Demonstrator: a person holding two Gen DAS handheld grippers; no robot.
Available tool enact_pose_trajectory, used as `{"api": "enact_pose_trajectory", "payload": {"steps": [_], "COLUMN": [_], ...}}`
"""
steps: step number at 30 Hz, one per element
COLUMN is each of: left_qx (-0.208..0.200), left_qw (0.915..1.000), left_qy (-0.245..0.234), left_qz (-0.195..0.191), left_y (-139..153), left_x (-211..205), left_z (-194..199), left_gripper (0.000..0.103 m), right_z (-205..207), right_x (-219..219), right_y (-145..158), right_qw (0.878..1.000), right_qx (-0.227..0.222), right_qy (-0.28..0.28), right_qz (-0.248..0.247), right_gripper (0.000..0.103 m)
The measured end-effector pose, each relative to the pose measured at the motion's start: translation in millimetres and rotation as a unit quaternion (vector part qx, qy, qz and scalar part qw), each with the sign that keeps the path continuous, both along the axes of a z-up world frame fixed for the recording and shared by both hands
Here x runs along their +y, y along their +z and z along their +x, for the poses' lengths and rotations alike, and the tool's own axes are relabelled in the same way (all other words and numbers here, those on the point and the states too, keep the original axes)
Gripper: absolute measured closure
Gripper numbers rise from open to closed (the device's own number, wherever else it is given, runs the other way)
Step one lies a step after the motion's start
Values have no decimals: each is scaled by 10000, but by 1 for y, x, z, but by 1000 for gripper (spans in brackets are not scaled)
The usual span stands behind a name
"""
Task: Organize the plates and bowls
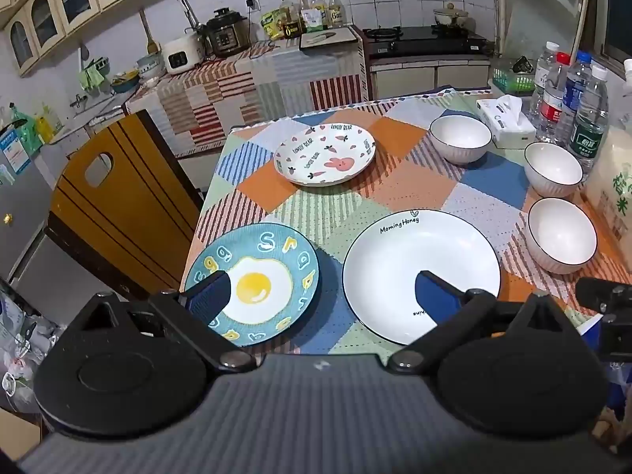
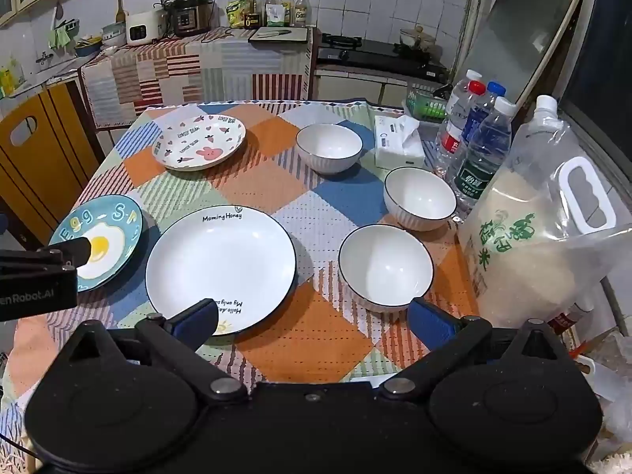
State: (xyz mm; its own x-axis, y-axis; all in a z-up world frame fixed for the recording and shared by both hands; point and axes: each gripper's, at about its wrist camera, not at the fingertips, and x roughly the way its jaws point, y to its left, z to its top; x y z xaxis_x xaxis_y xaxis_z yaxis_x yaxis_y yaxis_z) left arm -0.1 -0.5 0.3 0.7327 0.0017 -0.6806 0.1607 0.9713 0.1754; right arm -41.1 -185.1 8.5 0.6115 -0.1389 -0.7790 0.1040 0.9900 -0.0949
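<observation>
On the patchwork tablecloth (image 1: 395, 205) lie three plates and three white bowls. Above its near edge the left gripper (image 1: 320, 296) hangs spread wide and empty, one finger over the egg plate (image 1: 252, 282), the other over the large white plate (image 1: 420, 274). Further right, the right gripper (image 2: 312, 316) also stands released, the white plate beside its left finger and the nearest bowl (image 2: 385, 266) just beyond its right.

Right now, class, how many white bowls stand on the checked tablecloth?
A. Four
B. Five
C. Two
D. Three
D: three white bowls show along the right of the table, a far bowl, a middle bowl and a near bowl, all standing apart, none stacked.
</observation>
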Motion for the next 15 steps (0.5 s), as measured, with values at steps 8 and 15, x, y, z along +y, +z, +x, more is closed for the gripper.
{"api": "enact_pose_trajectory", "payload": {"steps": [8,15], "left_qx": [74,290], "left_qw": [10000,9996], "left_qy": [-57,-8], "left_qz": [25,16], "left_y": [-3,-2], "left_x": [-2,-1], "left_z": [-1,5], "left_gripper": [2,2], "right_z": [-1,0], "right_x": [-5,-8], "right_y": [6,4], "right_qw": [9997,9995], "right_qx": [-114,42], "right_qy": [-141,-211], "right_qz": [-140,-234], "right_gripper": [0,0]}}
